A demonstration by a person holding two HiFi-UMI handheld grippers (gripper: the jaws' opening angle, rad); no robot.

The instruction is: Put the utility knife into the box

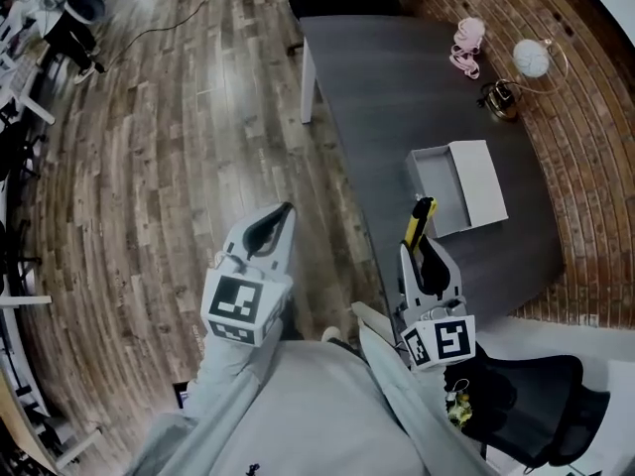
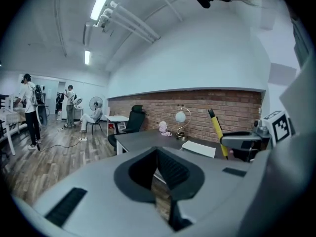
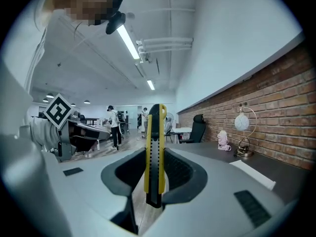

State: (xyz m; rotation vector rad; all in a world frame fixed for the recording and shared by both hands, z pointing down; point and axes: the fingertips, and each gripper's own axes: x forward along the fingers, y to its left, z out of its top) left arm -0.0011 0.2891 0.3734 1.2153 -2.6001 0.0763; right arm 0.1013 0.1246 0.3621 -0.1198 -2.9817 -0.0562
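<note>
Utility knife (image 3: 154, 152), yellow with a black slider strip, is clamped lengthwise between the jaws of the right gripper (image 1: 424, 249), its upper end standing out past the fingertips. In the head view the knife (image 1: 421, 222) is seen over the near part of the table, its yellow tip close to the near corner of the box and outside it.

A plank wooden floor (image 1: 169, 147) fills the left of the head view, and a red brick wall (image 1: 585, 127) runs along the right. A dark grey table (image 1: 397, 97) is set against that wall. A black office chair (image 1: 541, 405) is seen at the lower right, beside the person's grey sleeve (image 1: 397, 385).

The left gripper (image 1: 282, 213) is held over the floor, well apart from the table. In the left gripper view its jaws are drawn almost together, only a sliver of floor being visible between the pads, and nothing is gripped by the left gripper (image 2: 158, 177).

A white box (image 1: 437, 188) lies open on the table, with its lid (image 1: 480, 178) laid flat and touching its right side; nothing can be seen inside the box.

At the far end of the table a white globe lamp (image 1: 531, 59) on a brass hoop is placed near the wall, and a small pink object (image 1: 466, 44) lies just left of it.
</note>
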